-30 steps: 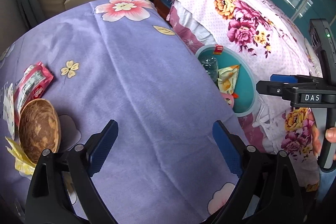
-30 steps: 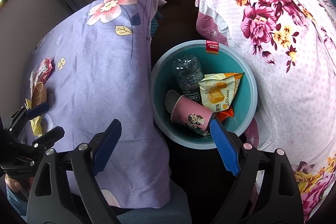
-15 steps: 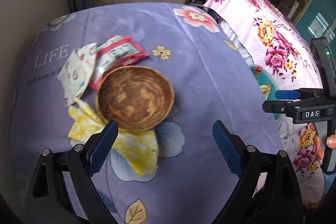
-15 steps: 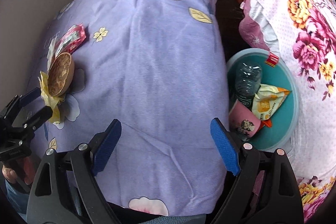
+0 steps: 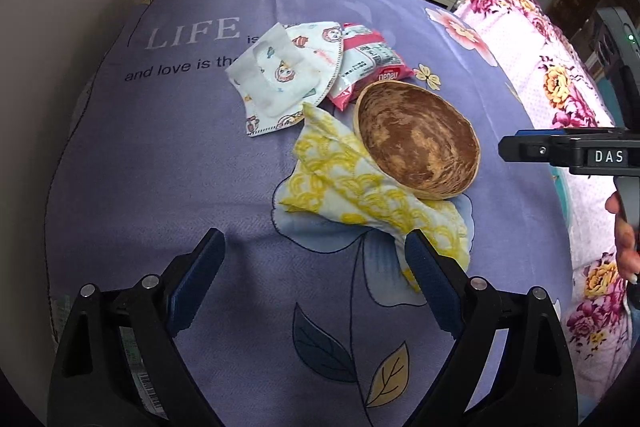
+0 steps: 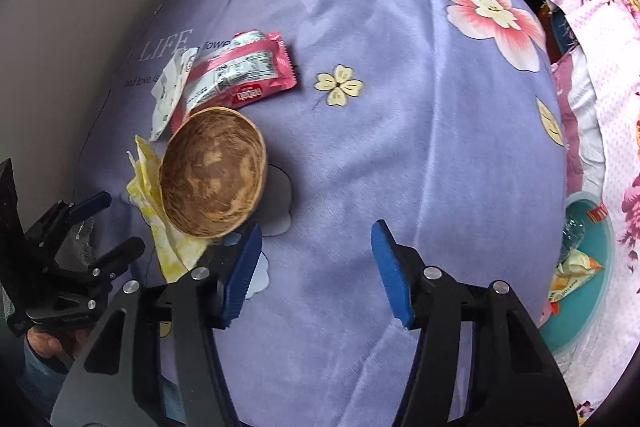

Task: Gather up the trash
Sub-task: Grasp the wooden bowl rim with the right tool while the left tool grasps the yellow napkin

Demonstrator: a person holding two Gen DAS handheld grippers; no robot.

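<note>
Wooden bowl [image 5: 416, 143] atop yellow napkin [image 5: 360, 199], left gripper [image 5: 316, 263] open, right gripper [image 6: 316, 263] closing, empty.

Purple cloth [image 5: 168, 155] – "LIFE", "and love is". Right tongs [image 5: 520, 147] body – "DAS".

I see a matt, soft purple cloth [image 5: 160, 187] over the bench. The bowl [image 5: 416, 143] looks like mottled wood, dull and grainy. The pink wrapper [image 6: 244, 75] is glossy plastic film. The yellow napkin [image 5: 352, 187] looks like crumpled paper, and the mask [image 5: 280, 75] a printed, matt fabric.
</note>
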